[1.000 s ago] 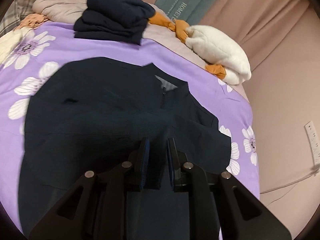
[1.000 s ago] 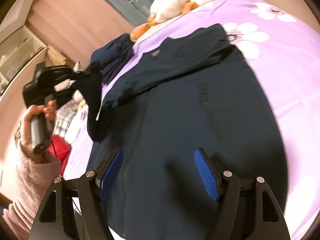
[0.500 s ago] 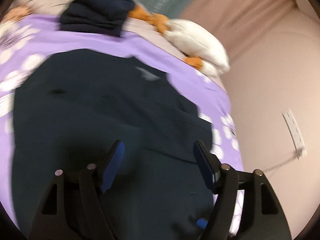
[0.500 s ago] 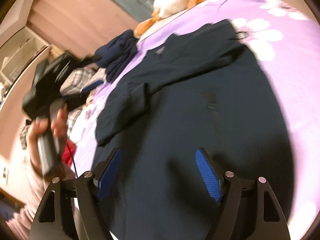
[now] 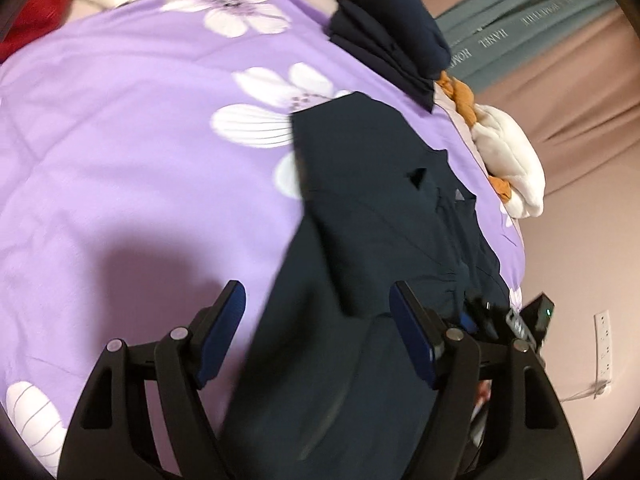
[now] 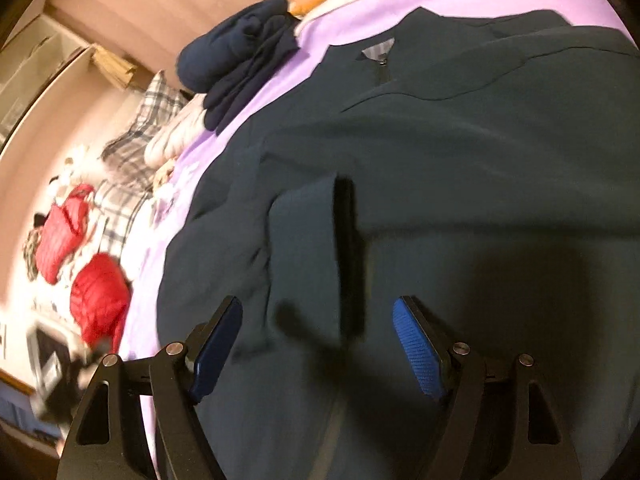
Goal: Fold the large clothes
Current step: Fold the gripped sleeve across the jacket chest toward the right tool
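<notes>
Both grippers, left (image 5: 316,334) and right (image 6: 318,344), hover released over the navy jacket (image 6: 460,168) on the bed (image 5: 140,140); best pinch the hem corners evenly before folding upward.

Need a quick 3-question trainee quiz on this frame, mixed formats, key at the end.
1. True or false: the left gripper is clamped on the dark garment.
2. Multiple choice: the folded navy pile lies (A) between the right gripper's jaws, (B) at the far edge of the purple bedspread, beyond the garment's collar, (C) on the floor.
3. Fill in: the sleeve folded in over the garment's body ends ahead of the ______ gripper's open jaws.

Key: 1 false, both jaws stand apart and empty; 2 B; 3 right.
</notes>
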A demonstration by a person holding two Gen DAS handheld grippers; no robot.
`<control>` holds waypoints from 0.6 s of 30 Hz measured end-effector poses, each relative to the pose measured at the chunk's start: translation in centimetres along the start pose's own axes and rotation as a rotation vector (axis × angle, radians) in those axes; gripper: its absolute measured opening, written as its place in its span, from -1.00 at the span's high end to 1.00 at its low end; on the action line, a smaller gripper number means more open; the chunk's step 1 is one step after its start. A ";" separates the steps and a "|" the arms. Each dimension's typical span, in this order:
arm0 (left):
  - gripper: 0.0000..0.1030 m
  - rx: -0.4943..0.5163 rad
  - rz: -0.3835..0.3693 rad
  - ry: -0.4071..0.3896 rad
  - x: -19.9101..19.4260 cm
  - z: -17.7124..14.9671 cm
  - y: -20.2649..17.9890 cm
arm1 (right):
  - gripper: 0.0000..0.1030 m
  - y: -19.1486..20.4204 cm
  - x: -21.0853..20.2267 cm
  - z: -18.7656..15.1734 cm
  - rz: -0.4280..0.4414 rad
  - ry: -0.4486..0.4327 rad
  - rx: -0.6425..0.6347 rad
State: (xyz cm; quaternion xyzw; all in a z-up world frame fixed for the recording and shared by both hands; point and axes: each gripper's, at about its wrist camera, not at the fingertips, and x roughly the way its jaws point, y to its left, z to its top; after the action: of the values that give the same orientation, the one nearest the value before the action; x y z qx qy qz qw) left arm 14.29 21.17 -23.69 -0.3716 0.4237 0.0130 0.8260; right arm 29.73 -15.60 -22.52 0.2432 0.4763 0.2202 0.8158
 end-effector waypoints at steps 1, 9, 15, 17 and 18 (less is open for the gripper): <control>-0.45 -0.004 0.000 0.003 -0.1 -0.1 0.4 | -0.55 0.0 0.3 0.3 0.010 -0.006 0.009; -0.45 -0.028 -0.038 0.018 -0.1 0.3 1.3 | 0.84 4.0 -0.1 -0.5 -0.039 -0.017 -0.197; -0.45 -0.022 -0.074 0.025 0.5 0.4 0.1 | 0.86 8.4 -9.4 2.5 0.005 -0.313 -0.275; -0.45 -0.010 -0.079 0.036 1.1 0.3 -0.6 | 0.86 8.1 -12.2 4.0 -0.040 -0.404 -0.268; -0.45 -0.007 -0.091 0.046 1.4 0.3 -1.0 | 0.86 7.4 -13.1 4.5 -0.069 -0.428 -0.255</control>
State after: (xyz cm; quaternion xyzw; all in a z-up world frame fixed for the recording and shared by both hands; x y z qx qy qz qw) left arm 15.74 20.20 -23.92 -0.3937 0.4251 -0.0315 0.8145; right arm 26.92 -18.35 -7.30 0.1628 0.2690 0.1941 0.9292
